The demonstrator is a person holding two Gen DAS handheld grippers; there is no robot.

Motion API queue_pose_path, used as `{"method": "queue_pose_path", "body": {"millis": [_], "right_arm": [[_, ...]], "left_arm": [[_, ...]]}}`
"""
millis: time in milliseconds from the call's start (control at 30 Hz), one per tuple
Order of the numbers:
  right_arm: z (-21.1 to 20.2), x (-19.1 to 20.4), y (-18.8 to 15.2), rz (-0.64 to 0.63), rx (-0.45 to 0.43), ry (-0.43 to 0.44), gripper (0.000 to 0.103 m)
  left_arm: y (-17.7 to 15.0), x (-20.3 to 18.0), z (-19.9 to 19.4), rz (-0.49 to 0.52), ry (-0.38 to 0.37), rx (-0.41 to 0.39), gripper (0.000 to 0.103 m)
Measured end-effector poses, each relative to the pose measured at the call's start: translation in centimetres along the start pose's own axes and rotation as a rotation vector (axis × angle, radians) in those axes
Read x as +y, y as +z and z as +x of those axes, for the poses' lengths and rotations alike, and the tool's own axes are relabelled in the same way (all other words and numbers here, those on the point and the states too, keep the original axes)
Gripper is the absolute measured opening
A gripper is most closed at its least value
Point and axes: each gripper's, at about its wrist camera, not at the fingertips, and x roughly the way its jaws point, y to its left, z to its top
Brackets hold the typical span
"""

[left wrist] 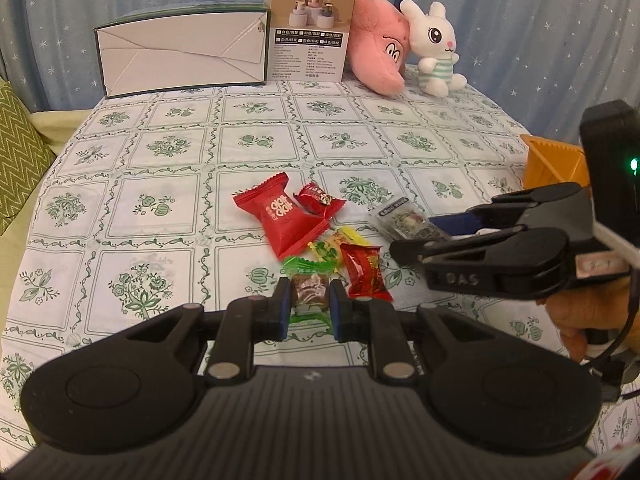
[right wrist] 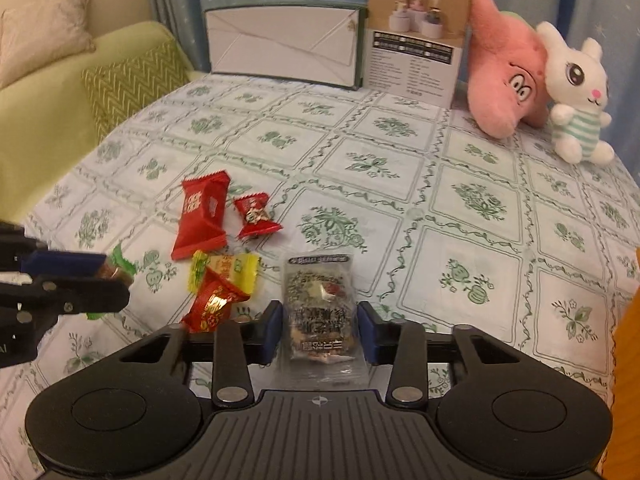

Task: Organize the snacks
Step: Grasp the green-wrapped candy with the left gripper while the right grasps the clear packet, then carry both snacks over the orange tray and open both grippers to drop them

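Several wrapped snacks lie on the green-patterned tablecloth (left wrist: 168, 184). My left gripper (left wrist: 309, 304) is shut on a green-wrapped brown candy (left wrist: 308, 286); it also shows in the right wrist view (right wrist: 114, 272). My right gripper (right wrist: 320, 330) has its pads on both sides of a clear-wrapped nut bar (right wrist: 320, 308), which also shows in the left wrist view (left wrist: 404, 220). A large red packet (left wrist: 280, 216), a small red candy (left wrist: 318, 198), a yellow candy (left wrist: 332, 246) and a red-gold candy (left wrist: 364, 270) lie loose between them.
An orange container (left wrist: 554, 160) stands at the right edge. At the back stand a white-and-green box (left wrist: 180, 52), a product carton (left wrist: 310, 28), a pink plush (left wrist: 380, 48) and a white bunny plush (left wrist: 436, 48). A green sofa with cushions (right wrist: 132, 80) is at left.
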Motion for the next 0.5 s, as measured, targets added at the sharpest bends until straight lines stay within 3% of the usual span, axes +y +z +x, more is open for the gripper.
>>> {"method": "queue_pose_path", "body": {"millis": [200, 500], "right_arm": [[-1.7, 0.1, -1.4, 0.049, -0.016, -0.005, 0.038], [-7.9, -0.5, -4.8, 0.191, -0.023, -0.040, 0.038]], "left_arm": [[0.0, -0.8, -0.2, -0.003, -0.004, 0.006, 0.017], [-0.1, -4.1, -2.0, 0.028, -0.027, 0.019, 0.017]]}}
